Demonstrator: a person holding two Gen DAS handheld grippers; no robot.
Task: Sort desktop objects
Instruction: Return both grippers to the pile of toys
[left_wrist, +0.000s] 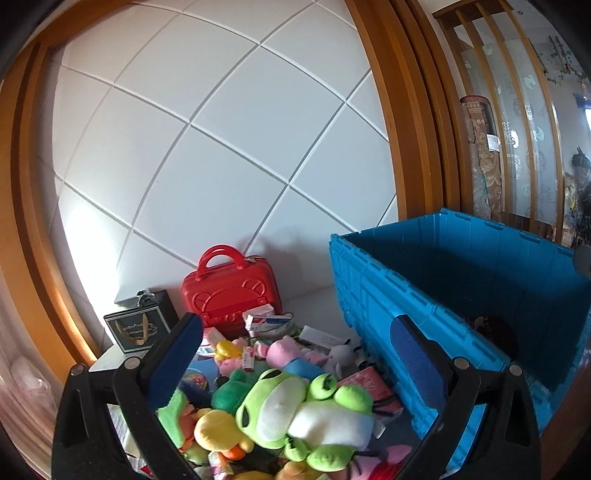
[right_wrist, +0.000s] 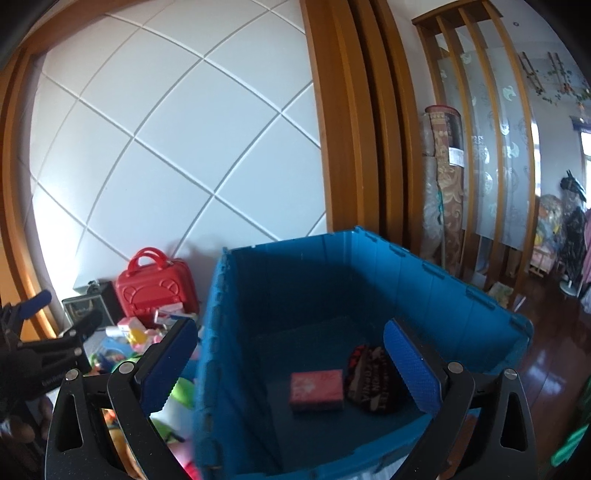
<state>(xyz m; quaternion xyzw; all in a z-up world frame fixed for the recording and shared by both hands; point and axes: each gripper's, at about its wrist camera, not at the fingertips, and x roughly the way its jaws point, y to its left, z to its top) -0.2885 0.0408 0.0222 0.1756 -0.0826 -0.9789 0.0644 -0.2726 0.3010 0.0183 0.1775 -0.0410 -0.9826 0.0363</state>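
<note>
Your right tongs (right_wrist: 291, 369) stand wide apart with nothing between them, poised over the open blue crate (right_wrist: 480, 317) that fills the middle and lower right of the right wrist view. Two things already lie on the crate's floor at lower centre: a small red box (right_wrist: 317, 389) and, just beside it on its right, a dark patterned pouch (right_wrist: 369, 387) with lettering. That is all the sorting that shows so far, so I judge you are only at the start.

Your left tongs (left_wrist: 295, 365) are also apart and empty, hanging over the heap that is still to be dealt with. In the lower centre of the left wrist view lies a green frog plush (left_wrist: 280, 410), with a yellow plush (left_wrist: 218, 432) touching it at lower left, a pink plush (left_wrist: 284, 350) behind it, and a small white plush (left_wrist: 341, 356) near the crate wall. Small cartons and packets (left_wrist: 264, 321) sit further back, in front of a red mini suitcase (left_wrist: 229, 291) and a black gift box (left_wrist: 140, 325) standing against the white panelled wall (left_wrist: 221, 147) at centre left. Little of the desk itself shows under the pile.

Nearly everything remains outside the crate. The frog plush lies nearest between your left tongs and looks the likeliest next pick; being soft, it should squash under the grip.
</note>
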